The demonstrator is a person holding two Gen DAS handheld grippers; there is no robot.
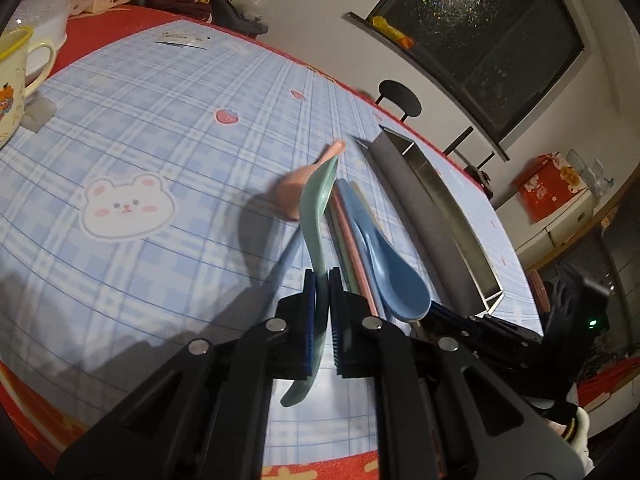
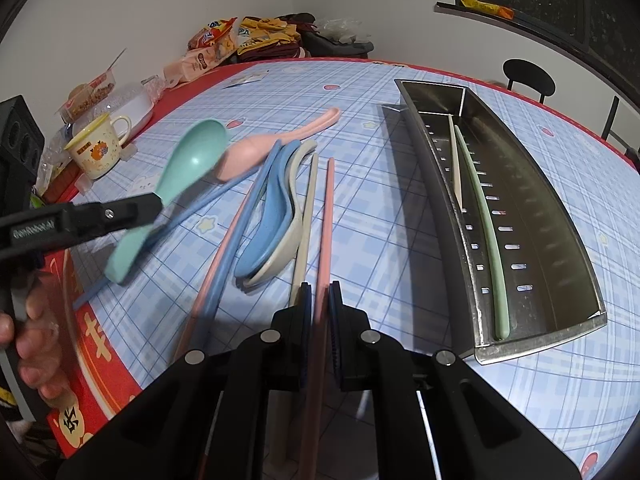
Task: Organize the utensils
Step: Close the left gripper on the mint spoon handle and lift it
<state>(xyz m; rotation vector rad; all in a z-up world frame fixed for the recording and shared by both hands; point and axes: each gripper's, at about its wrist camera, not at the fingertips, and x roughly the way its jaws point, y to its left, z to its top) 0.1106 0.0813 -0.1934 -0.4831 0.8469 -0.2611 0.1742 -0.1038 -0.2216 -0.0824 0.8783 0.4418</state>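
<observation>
My left gripper point(image 1: 322, 280) is shut on a green spoon point(image 1: 316, 208) and holds it above the table; it also shows in the right wrist view point(image 2: 188, 160), at the left. My right gripper point(image 2: 321, 292) is shut on a pink chopstick point(image 2: 326, 216) that points away from me. A blue spoon point(image 2: 268, 216) lies nested in a beige spoon point(image 2: 280, 260), with a pink spoon point(image 2: 256, 148) beyond. Pink, blue and beige chopsticks lie beside them. The steel utensil tray point(image 2: 560, 216) at the right holds a green chopstick point(image 2: 486, 216) and a beige one point(image 2: 456, 164).
A cream mug point(image 2: 96, 148) and snack packets point(image 2: 208, 48) stand at the table's far left. A white bowl point(image 2: 132, 108) sits behind the mug. A black chair point(image 2: 528, 78) stands beyond the far edge. The plaid blue cloth point(image 2: 400, 240) covers the table.
</observation>
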